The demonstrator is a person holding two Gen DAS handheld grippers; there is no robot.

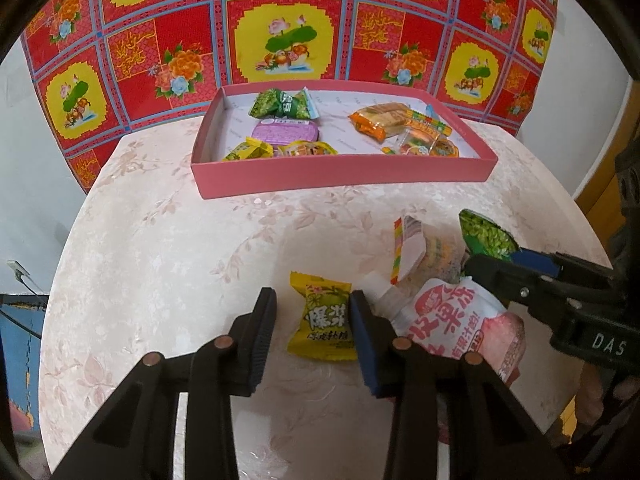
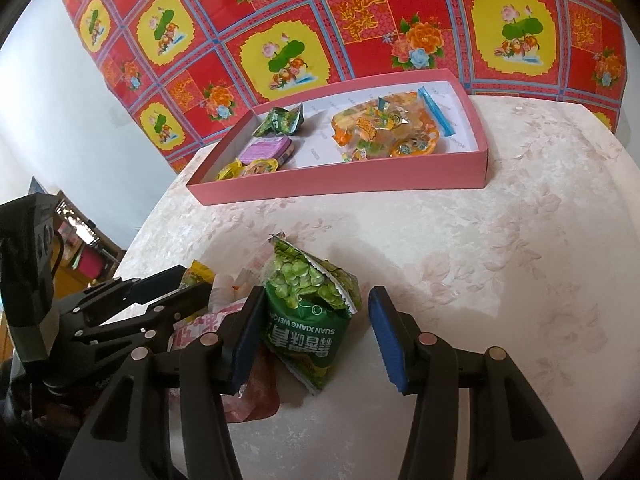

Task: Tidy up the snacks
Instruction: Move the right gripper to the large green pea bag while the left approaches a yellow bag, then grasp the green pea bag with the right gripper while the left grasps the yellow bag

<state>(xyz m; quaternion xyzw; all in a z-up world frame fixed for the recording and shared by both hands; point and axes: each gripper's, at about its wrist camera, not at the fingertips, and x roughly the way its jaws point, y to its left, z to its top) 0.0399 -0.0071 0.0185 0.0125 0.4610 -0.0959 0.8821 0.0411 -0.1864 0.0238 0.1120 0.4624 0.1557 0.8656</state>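
Observation:
My left gripper (image 1: 314, 300) is open, its jaws on either side of a yellow candy packet (image 1: 326, 322) lying on the table. My right gripper (image 2: 314, 300) is open around a green pea snack bag (image 2: 310, 312), which stands tilted between the jaws; the bag also shows in the left wrist view (image 1: 486, 236). A pink jelly pouch (image 1: 468, 320) lies between the two packets, beside a clear-wrapped snack (image 1: 424, 250). The pink box (image 1: 340, 174) at the back of the table holds several snacks. The right gripper shows in the left wrist view (image 1: 480, 266), and the left gripper in the right wrist view (image 2: 192, 280).
The table (image 1: 160, 260) has a pale floral cloth. A red and yellow flowered cloth (image 1: 280, 20) hangs behind the box. The pink box also shows in the right wrist view (image 2: 340, 188), with room in its middle.

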